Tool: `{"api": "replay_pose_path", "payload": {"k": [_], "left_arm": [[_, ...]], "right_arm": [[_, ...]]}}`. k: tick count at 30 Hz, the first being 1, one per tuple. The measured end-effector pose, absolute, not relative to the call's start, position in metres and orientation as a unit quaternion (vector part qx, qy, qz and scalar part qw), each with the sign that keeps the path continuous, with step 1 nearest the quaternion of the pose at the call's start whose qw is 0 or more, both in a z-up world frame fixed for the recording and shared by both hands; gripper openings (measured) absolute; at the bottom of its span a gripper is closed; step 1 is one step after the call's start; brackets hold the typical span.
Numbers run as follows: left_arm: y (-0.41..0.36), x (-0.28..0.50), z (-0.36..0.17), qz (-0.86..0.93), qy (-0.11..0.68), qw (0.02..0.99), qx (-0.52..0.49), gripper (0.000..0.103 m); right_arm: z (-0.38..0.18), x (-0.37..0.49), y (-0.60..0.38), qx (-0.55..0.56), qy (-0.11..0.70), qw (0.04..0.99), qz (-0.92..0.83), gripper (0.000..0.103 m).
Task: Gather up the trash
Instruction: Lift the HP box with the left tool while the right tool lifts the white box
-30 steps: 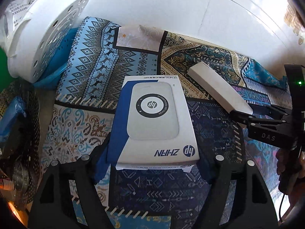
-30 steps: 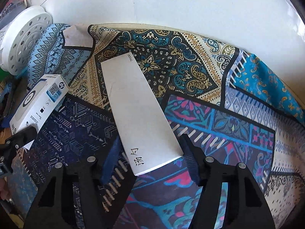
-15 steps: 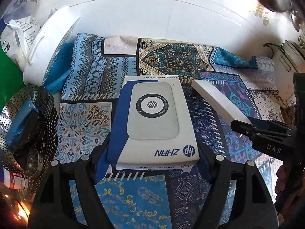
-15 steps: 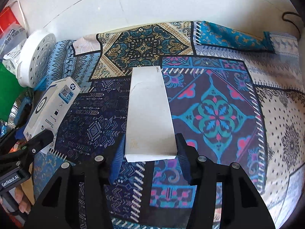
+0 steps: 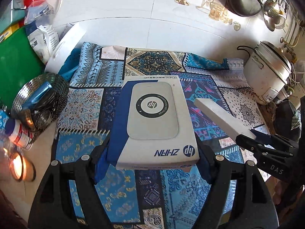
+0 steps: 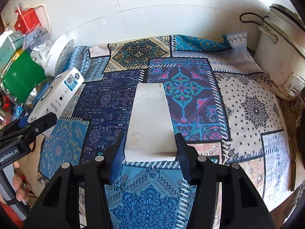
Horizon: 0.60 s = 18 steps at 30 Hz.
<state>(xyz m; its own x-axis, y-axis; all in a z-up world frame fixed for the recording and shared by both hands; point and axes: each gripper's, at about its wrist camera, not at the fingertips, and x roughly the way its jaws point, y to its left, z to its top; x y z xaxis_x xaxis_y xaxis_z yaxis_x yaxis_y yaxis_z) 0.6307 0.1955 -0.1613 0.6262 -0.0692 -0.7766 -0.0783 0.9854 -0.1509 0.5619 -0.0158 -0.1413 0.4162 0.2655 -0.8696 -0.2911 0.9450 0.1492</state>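
Observation:
A white and blue HP box [image 5: 154, 118] is lifted above the patterned cloth, and my left gripper [image 5: 152, 160] is shut on its near end, blue pads against both sides. A long plain white box [image 6: 150, 120] is held the same way by my right gripper [image 6: 150, 158], whose pads press on its near end. In the left wrist view the white box [image 5: 217, 116] and the right gripper [image 5: 253, 139] show at the right. In the right wrist view the HP box [image 6: 57, 93] and the left gripper [image 6: 38, 122] show at the left.
The patchwork cloth [image 6: 247, 105] covers the counter. A white rice cooker [image 5: 266, 76] stands at the right. At the left are a perforated metal basket [image 5: 38, 103], a white perforated lid [image 6: 61, 55], a green container [image 6: 21, 74] and bags. A person's hand [image 6: 19, 187] holds the left gripper.
Both grippers have risen and drawn back from the wall, carrying their boxes up off the cloth. The right jaws have narrowed onto the white box, which has turned straight between them.

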Motion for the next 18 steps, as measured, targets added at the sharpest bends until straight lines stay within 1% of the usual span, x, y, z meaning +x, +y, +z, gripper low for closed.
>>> {"api": "replay_pose_path", "payload": {"k": [7,12,18], "left_arm": [[0.145,0.535,-0.162,0.032,0.419,0.904,-0.084,0.076],[0.101,0.472,-0.164,0.04,0.423,0.901,-0.091,0.076],[0.062,0.423,-0.174,0.034,0.443,0.891,-0.09,0.076]], "right_arm": [[-0.129,0.481,-0.071,-0.009,0.501,0.845,0.185,0.048],[-0.121,0.423,-0.11,-0.006,0.499,0.845,0.193,0.048],[-0.119,0.382,-0.141,0.0,0.51,0.839,0.189,0.048]]}}
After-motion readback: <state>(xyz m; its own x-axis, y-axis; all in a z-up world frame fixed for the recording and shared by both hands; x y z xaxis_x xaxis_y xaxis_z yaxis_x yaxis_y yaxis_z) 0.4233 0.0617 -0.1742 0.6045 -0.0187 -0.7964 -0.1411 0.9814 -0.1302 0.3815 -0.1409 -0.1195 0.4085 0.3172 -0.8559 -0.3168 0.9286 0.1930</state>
